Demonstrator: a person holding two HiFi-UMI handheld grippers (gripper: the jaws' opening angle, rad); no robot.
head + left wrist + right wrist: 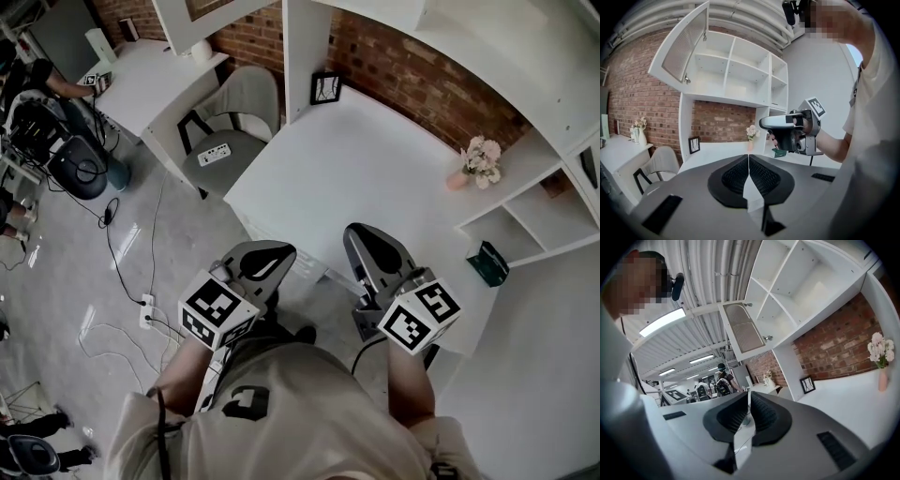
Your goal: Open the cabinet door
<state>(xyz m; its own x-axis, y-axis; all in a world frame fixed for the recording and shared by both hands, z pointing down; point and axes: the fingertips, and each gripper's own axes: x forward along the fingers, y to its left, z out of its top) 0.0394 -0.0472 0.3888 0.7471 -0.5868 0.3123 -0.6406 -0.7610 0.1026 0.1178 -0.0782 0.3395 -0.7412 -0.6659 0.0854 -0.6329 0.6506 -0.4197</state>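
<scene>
The upper cabinet's door (686, 44) stands swung out to the left, and the bare white shelves (740, 70) behind it show. In the right gripper view the same door (743, 329) hangs open, with its small knob at the lower edge. My left gripper (749, 157) is shut with nothing between its pads. My right gripper (749, 394) is also shut and empty. In the head view both are held close to my body at the desk's near edge, the left gripper (267, 258) beside the right gripper (370, 246), far below the door.
A white desk (356, 169) carries a small picture frame (325, 87) and a flower vase (480, 161). A green box (489, 262) sits in the lower shelf at right. A grey chair (234, 122) stands left of the desk, with cables (122, 272) on the floor.
</scene>
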